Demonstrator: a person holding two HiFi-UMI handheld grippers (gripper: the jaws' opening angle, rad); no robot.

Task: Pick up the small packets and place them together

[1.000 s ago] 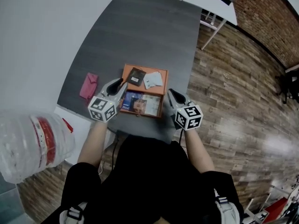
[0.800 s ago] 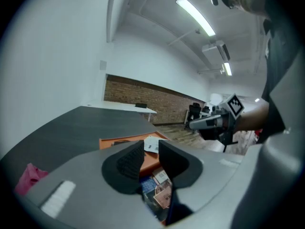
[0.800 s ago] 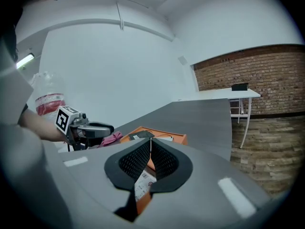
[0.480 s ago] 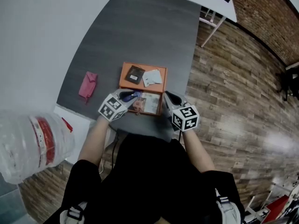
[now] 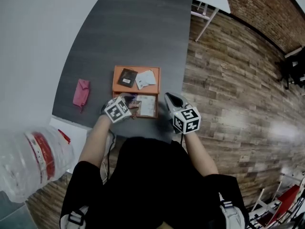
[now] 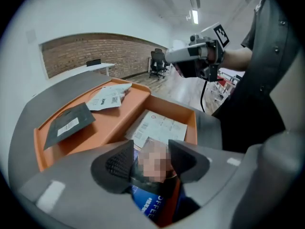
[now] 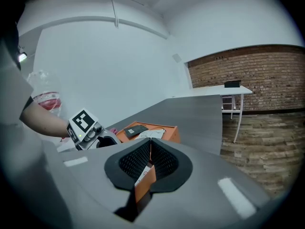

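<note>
An orange box (image 5: 137,68) sits near the front edge of the grey table (image 5: 138,27). On its far shelf lie a dark packet (image 5: 127,77) and a white packet (image 5: 145,78). A white printed sheet (image 5: 147,105) lies in its near compartment. My left gripper (image 5: 127,104) dips into that compartment's left end. Its jaws have just been opening, and a blue packet (image 6: 152,202) stands loose between them. My right gripper (image 5: 169,98) is shut on the box's near right wall (image 7: 143,180), seen orange between its pads.
A pink cloth (image 5: 80,92) lies on the table to the left of the box. A large clear water bottle (image 5: 33,154) stands below the table's left corner. Wooden floor (image 5: 228,94) runs along the right, with a white desk's legs (image 5: 205,18) beyond.
The left gripper has tipped down into the near compartment with the blue packet, and its jaws have spread apart. The right gripper has stayed on the box wall.
</note>
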